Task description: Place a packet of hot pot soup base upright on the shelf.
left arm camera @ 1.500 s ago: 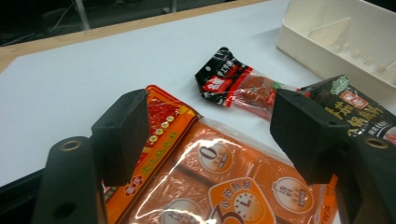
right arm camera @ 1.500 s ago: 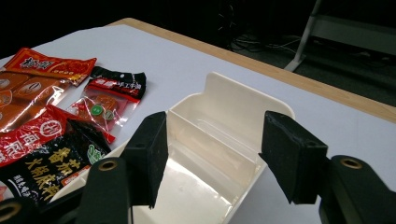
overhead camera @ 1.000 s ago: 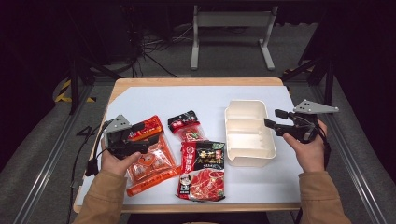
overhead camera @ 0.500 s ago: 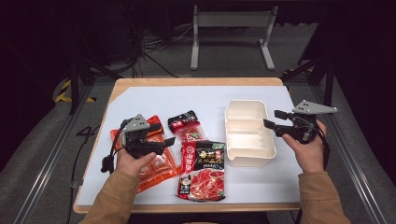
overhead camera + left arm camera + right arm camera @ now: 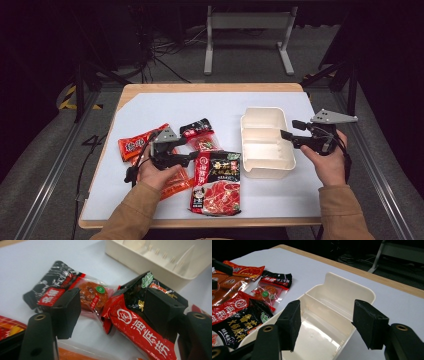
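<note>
Since the earlier frames the left gripper has slid rightward across the table from the orange packs toward the middle, while the right gripper has kept its place at the tray.

Nearest the person lies the big pouch, red and black, flat on the white sheet just left of the tray. The left gripper sits low at its upper left corner. Its jaws have just been closing a little but are still parted: in the left gripper view the pouch's top corner stands between them, against the right jaw, and the left jaw is clear of it, so nothing is clamped yet. Just beyond the jaws lies the small pack with a black end and a clear window, touching the pouch's corner.

On the right, the right gripper is held level with its jaws apart and gripping nothing, its tips over the tray's right rim; in the right gripper view the white divided tray shows between and beyond the jaws.

Farther back, the bare sheet runs to the wooden table edge.
</note>
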A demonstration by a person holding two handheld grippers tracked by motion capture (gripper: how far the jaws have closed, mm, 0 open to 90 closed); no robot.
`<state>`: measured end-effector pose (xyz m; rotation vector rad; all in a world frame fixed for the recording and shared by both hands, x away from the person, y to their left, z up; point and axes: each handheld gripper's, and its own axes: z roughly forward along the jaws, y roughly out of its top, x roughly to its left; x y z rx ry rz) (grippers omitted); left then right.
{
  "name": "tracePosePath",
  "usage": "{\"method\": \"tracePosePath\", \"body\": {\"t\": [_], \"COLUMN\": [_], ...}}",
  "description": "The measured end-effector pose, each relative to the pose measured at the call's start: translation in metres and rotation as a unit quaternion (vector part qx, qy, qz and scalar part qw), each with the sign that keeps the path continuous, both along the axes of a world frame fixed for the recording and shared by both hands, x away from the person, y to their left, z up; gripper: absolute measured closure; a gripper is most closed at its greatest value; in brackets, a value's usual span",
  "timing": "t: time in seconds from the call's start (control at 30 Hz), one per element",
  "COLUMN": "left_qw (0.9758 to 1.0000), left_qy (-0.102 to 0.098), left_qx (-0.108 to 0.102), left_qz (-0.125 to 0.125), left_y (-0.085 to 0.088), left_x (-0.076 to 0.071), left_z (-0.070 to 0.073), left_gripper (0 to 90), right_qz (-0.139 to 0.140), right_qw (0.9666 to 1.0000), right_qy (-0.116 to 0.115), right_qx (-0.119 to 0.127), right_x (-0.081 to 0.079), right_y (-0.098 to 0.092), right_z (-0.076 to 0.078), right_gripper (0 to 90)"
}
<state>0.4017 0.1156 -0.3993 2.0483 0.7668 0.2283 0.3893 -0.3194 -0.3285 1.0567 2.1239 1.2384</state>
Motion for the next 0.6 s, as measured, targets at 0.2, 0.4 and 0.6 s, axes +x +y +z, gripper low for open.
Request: {"method": "tracePosePath", "body": {"t": [0.2,0.4,0.6], "left_qw": [0.9995,0.9986,0.9965], "left_qy": [0.030,0.052,0.077], "left_qx": [-0.003,0.012,0.025], "left_qz": [-0.005,-0.005,-0.020], "left_y": [-0.010,-0.015,-0.021], "left_x": [0.010,0.015,0.018], "left_z": [-0.010,-0.018,-0.025], "left_gripper": [35.6,36.8,38.4], "right_qz": [-0.002,-0.003,-0.002], "right_qw": [1.0000,1.0000,1.0000], "right_qy": [0.002,0.005,0.007], "right_qx": [-0.002,-0.002,-0.003], "right_x": [-0.001,-0.002,-0.001], "right_y": [-0.001,-0.002,0.000], "right_z": [-0.002,-0.003,-0.004], "right_gripper": [39.8,39.8,39.8]}}
